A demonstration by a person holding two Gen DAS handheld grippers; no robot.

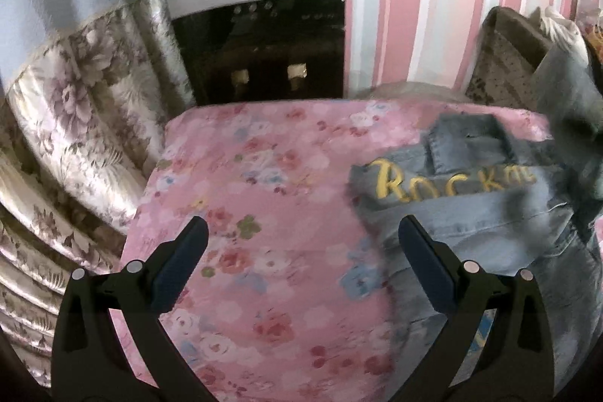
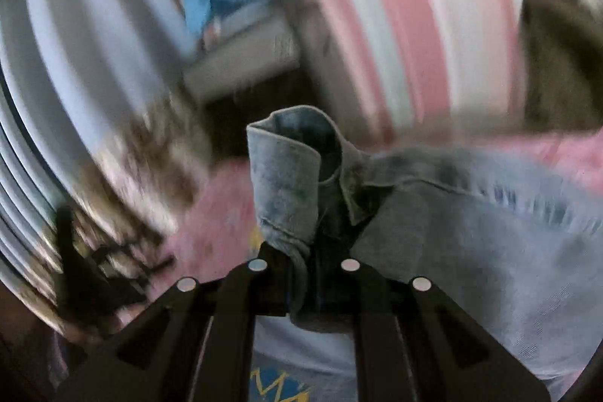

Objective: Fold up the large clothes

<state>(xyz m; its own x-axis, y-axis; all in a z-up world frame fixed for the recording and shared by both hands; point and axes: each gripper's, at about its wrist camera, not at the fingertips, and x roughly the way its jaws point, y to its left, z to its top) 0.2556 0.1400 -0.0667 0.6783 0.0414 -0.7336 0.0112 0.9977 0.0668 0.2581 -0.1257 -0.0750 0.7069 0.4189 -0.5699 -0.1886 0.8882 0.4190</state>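
While clamped on a jacket cuff, right hand-held gripper lifts the sleeve, probably to fold it across. Left hand-held gripper hovers with jaws apart, empty, over the bed; jacket body just right of it.

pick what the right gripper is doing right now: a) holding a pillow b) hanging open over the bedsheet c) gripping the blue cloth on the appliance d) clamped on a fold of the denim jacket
d: in the right wrist view the right gripper has its jaws shut on a bunched fold of the denim jacket, while the left gripper hangs open over the pink floral bedsheet.
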